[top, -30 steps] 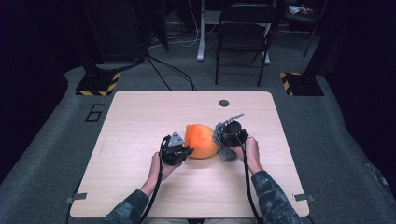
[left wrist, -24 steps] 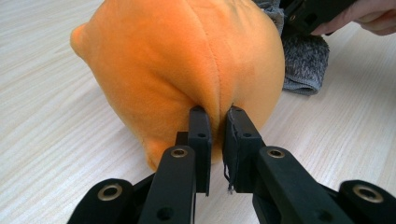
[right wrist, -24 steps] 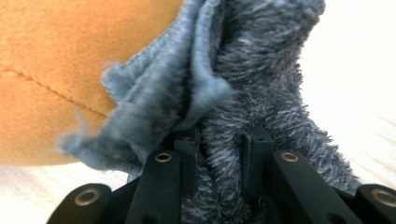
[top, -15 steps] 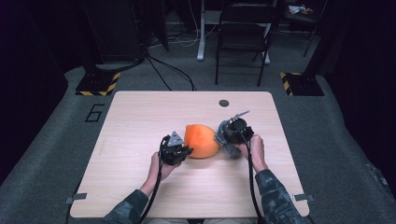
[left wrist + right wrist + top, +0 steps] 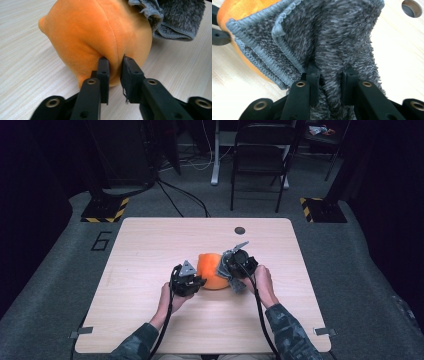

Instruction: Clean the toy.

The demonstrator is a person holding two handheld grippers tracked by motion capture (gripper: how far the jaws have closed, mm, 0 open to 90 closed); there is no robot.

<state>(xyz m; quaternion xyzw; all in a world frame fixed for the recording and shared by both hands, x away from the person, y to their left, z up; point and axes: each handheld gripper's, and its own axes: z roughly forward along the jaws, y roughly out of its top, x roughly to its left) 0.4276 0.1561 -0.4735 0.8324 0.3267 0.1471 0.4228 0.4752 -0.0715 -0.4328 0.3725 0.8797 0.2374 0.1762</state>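
Note:
An orange plush toy (image 5: 210, 270) (image 5: 87, 32) lies at the middle of the wooden table (image 5: 150, 245). My left gripper (image 5: 196, 282) (image 5: 115, 62) meets it from the left. Its jaws have just been opening a little, and a fold of the plush is still pinched between their tips. A grey fuzzy cloth (image 5: 332, 32) (image 5: 175, 20) drapes against the toy's right side (image 5: 239, 7). My right gripper (image 5: 228, 269) (image 5: 330, 72) is shut on a bunched ridge of that cloth, and a loose end hangs below it (image 5: 237, 285).
A round cable hole (image 5: 240, 230) (image 5: 412, 7) sits in the table near its far edge. Behind the table stand a folding chair (image 5: 260, 160) and a desk leg with cables on the grey carpet. Bare tabletop stretches to the left and right.
My right hand has risen slightly and shifted, carrying the grey cloth with it. My left hand has stayed where it was against the toy.

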